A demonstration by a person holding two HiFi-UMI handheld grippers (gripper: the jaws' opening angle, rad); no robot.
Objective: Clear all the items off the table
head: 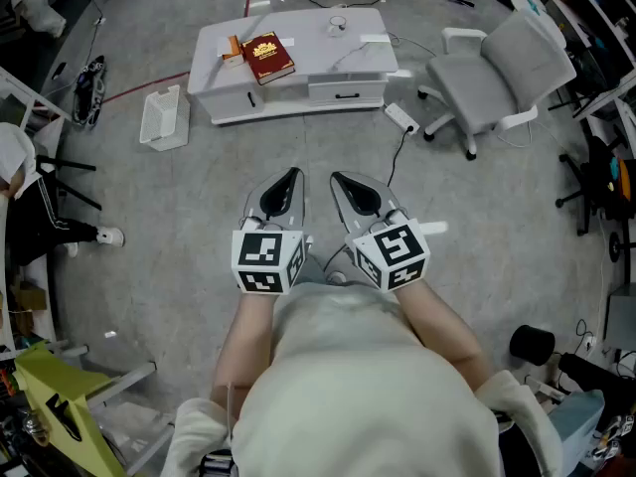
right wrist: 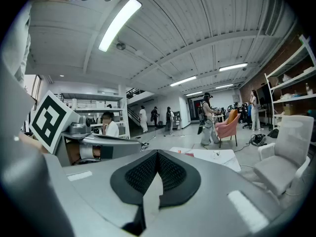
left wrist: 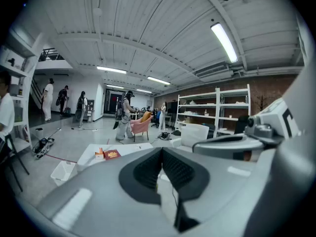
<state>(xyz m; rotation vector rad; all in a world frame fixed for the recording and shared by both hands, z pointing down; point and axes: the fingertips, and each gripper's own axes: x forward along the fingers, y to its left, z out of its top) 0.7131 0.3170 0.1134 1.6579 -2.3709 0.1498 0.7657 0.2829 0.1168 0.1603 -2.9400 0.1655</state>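
A low white table [head: 328, 68] stands a few steps ahead on the grey floor. On it lie a red book [head: 268, 58], a small orange item [head: 233, 49] beside the book, and a small round thing [head: 338, 25] near the far edge. My left gripper [head: 289, 178] and right gripper [head: 342, 180] are held side by side in front of my body, well short of the table, both shut with nothing between the jaws. In the left gripper view the jaws [left wrist: 161, 150] meet, with the red book [left wrist: 112, 154] far off. In the right gripper view the jaws [right wrist: 157, 154] meet too.
A white basket [head: 164, 117] sits on the floor left of the table. A grey office chair [head: 497, 68] stands to its right, with a power strip [head: 401, 117] and cable on the floor between. Several people [left wrist: 123, 122] stand farther back in the room.
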